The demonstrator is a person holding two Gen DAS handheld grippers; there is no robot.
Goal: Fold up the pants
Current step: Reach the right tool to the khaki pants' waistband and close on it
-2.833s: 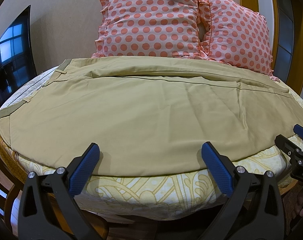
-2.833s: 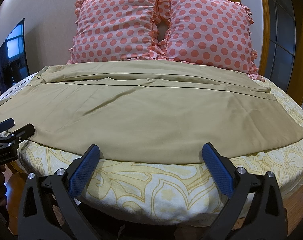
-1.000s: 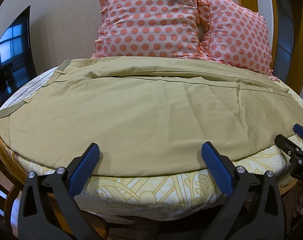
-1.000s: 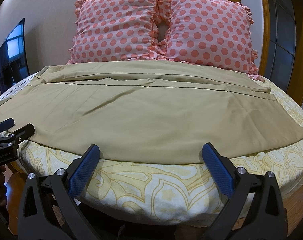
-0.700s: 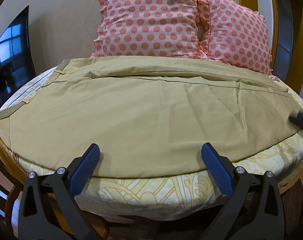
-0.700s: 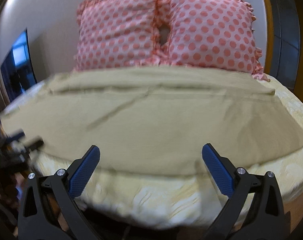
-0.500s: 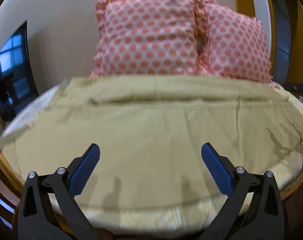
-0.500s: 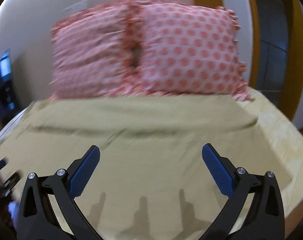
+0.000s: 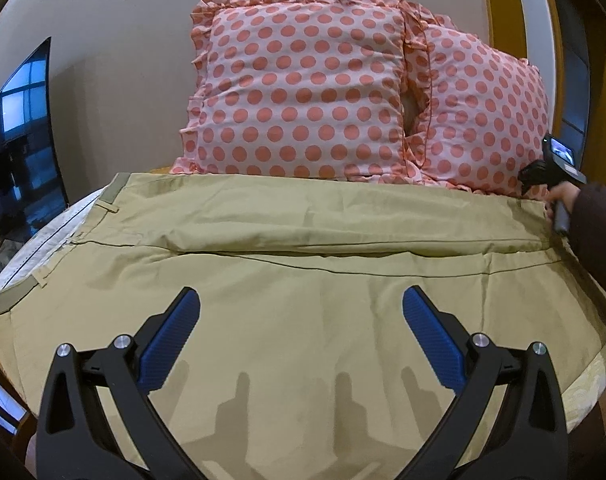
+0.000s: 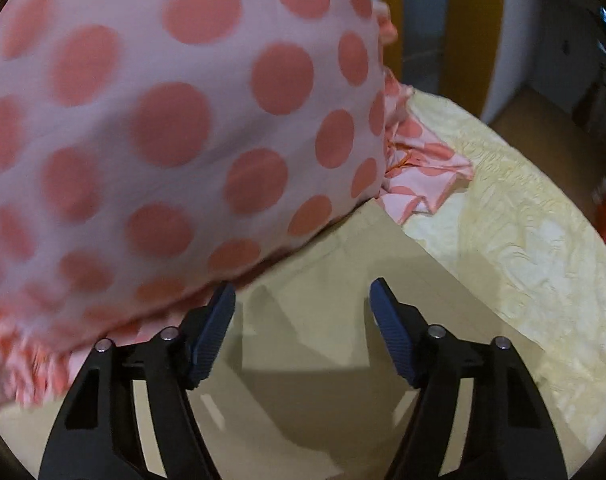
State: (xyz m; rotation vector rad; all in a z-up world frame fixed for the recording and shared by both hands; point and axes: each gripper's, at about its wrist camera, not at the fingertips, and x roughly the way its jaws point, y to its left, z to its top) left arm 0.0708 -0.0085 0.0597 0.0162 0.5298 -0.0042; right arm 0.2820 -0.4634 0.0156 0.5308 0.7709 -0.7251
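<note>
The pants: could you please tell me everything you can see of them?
The pants are khaki, a thin woven cloth by the look, spread flat across the bed with legs side by side. The waistband with belt loops lies at the left, hems at the right. Light creases only. Their far edge meets the pillows. Neither open gripper holds them.

Khaki pants point(image 9: 303, 288), laid flat across the bed, not yet folded over.

Tan/khaki fabric, spread widthwise: waistband with belt loops at the bed's left edge, leg hems toward the right edge. Legs lie side by side, with a long seam line and a shallow ridge of fabric running lengthwise between them. Far leg runs along the foot of the pillows; near leg reaches the bed's front edge. Mostly smooth, light wrinkles on the right. Far hem corner point(image 10: 343, 264) lies flat, touching the right pillow.
</note>
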